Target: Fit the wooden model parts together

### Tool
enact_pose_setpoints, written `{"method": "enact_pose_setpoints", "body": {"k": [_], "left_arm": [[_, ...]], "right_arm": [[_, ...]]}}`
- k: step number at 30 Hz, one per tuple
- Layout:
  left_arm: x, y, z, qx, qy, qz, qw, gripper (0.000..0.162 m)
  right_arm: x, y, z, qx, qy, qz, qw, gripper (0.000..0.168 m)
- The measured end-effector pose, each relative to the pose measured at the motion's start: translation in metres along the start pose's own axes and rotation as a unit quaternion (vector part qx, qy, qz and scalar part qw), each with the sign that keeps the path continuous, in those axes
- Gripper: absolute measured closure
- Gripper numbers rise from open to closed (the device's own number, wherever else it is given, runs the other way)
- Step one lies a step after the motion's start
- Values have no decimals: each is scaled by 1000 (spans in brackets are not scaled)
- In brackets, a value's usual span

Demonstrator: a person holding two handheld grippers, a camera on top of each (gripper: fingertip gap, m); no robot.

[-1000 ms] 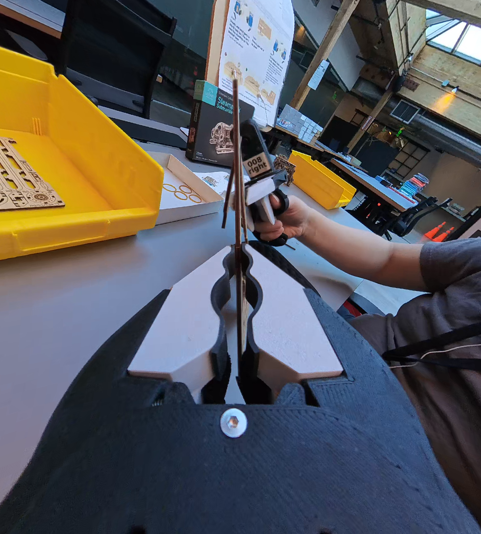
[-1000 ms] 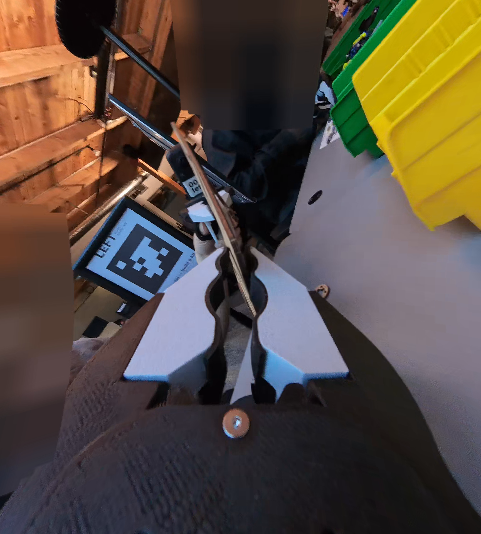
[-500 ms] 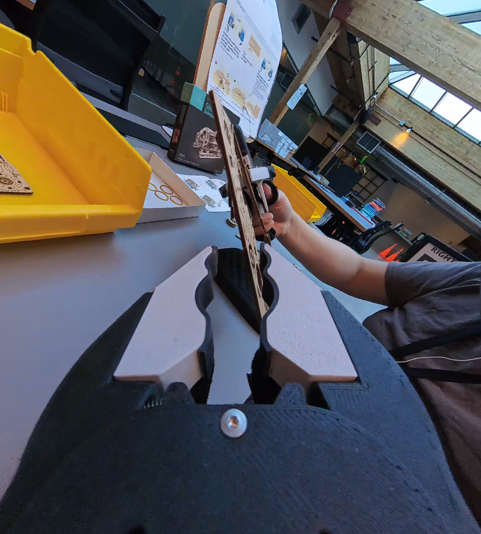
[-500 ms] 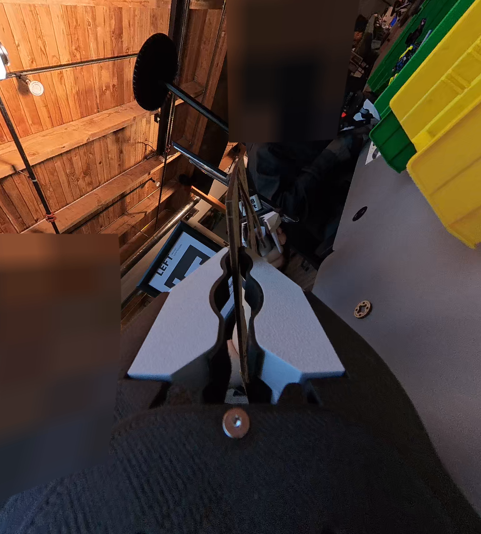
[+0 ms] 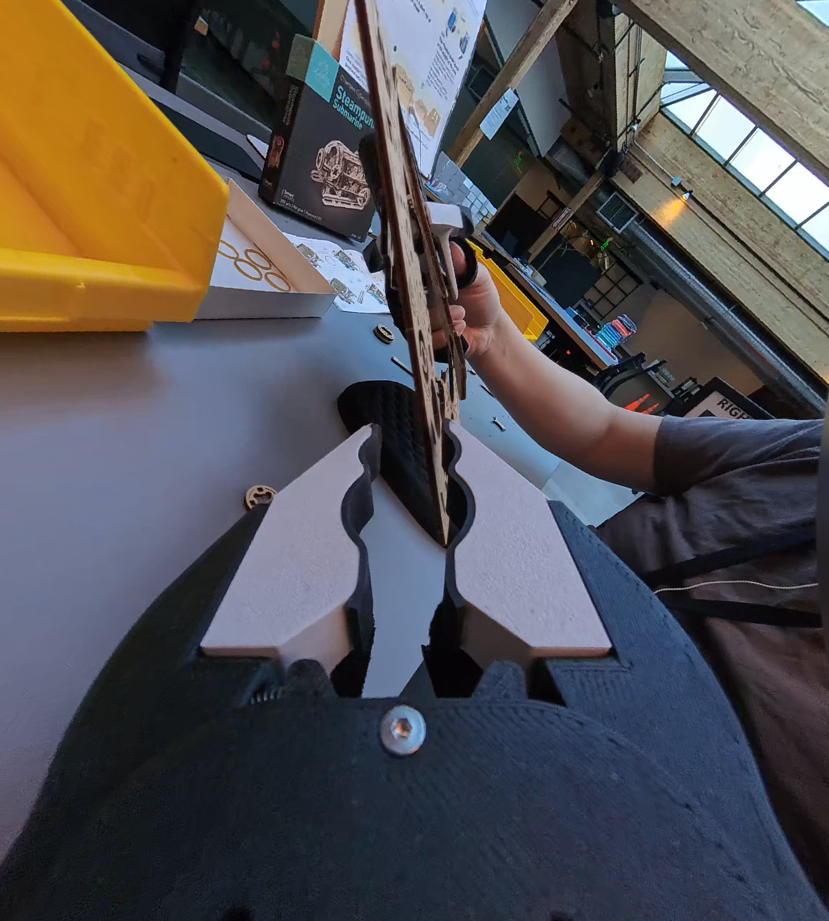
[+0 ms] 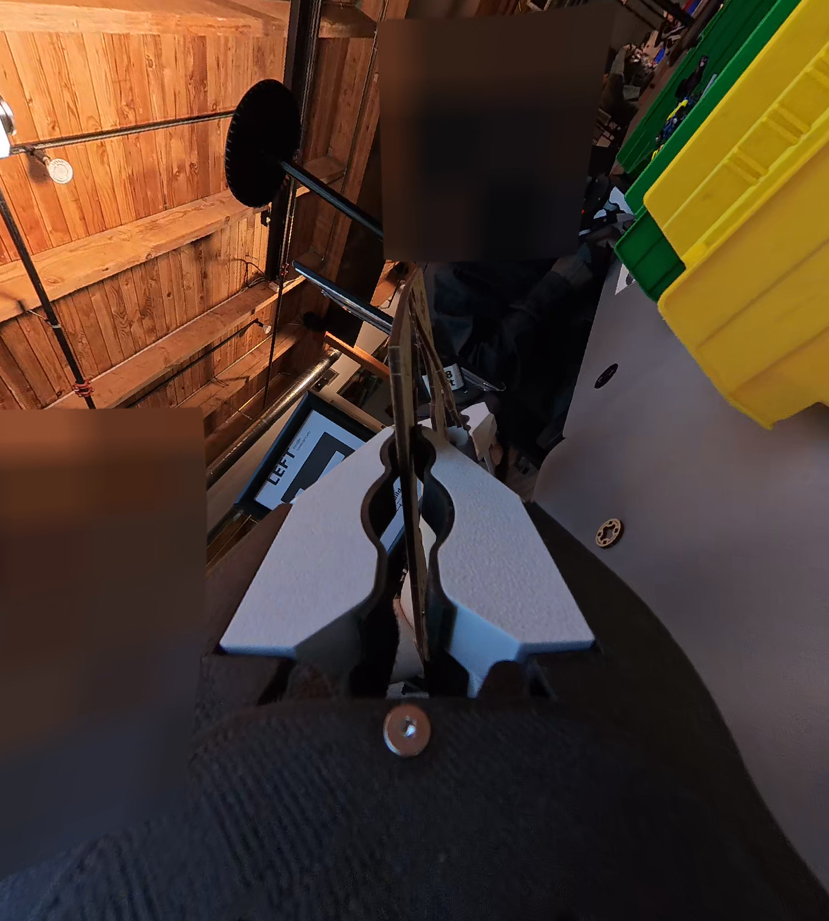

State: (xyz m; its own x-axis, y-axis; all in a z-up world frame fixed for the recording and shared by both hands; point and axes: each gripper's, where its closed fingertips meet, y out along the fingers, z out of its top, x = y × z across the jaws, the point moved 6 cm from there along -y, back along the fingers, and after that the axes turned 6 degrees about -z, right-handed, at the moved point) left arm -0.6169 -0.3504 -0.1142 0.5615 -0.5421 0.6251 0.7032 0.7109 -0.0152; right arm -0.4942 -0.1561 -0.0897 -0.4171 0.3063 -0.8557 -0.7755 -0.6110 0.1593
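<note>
While the left gripper (image 5: 410,451) hangs over the grey table (image 5: 128,448), its two pale fingers (image 5: 302,543) stand apart with a clear gap between them. A thin wooden sheet (image 5: 405,239), cut with small shapes, rises on edge out of that gap; its lower edge leans against the inner face of the right-hand finger only, and the other finger does not touch it. Just left of the fingers a small round wooden ring piece (image 5: 259,496) lies flat on the table. Farther on, the right gripper (image 5: 439,259), held in a person's hand (image 5: 477,314), sits at the far side of the sheet. Beyond that lie a shallow white box (image 5: 273,279) with rings in it, a yellow bin (image 5: 93,164) at the left, and a dark carton (image 5: 322,154) standing upright.

Seen from the right wrist view, the right gripper (image 6: 408,438) has its fingers (image 6: 497,563) drawn close at the tips around the wooden sheet (image 6: 405,379), which stands on edge between them and reaches forward past the tips. A round wooden piece (image 6: 609,533) rests on the table (image 6: 701,548) at the right. Farther back sit a yellow bin (image 6: 776,249) and a green bin (image 6: 651,249).
</note>
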Motion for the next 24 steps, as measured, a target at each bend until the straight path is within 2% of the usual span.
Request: {"method": "enact_pose_setpoints", "body": {"k": [5,7,8,11,17,21,24], "left_arm": [[-4,4,4,2,-2,-11,1000,141],[-2,4,5,5,5,-23,1000,160],[-1,3,7,11,2,-30,999,162],[-3,0,13,38,1,-29,999,162],[5,8,10,26,28,-12,999,162],[5,8,4,20,26,9,999,155],[2,5,-4,20,11,22,1000,149]], "right_arm": [[1,5,0,4,-7,-3,1000,167],[0,10,0,5,-16,-4,1000,167],[-1,12,2,10,-20,-2,1000,167],[-2,14,6,16,-44,-9,999,167],[-8,8,6,-1,-82,7,997,167],[0,6,5,3,-73,32,997,167],[16,1,10,24,-25,32,999,168]]}}
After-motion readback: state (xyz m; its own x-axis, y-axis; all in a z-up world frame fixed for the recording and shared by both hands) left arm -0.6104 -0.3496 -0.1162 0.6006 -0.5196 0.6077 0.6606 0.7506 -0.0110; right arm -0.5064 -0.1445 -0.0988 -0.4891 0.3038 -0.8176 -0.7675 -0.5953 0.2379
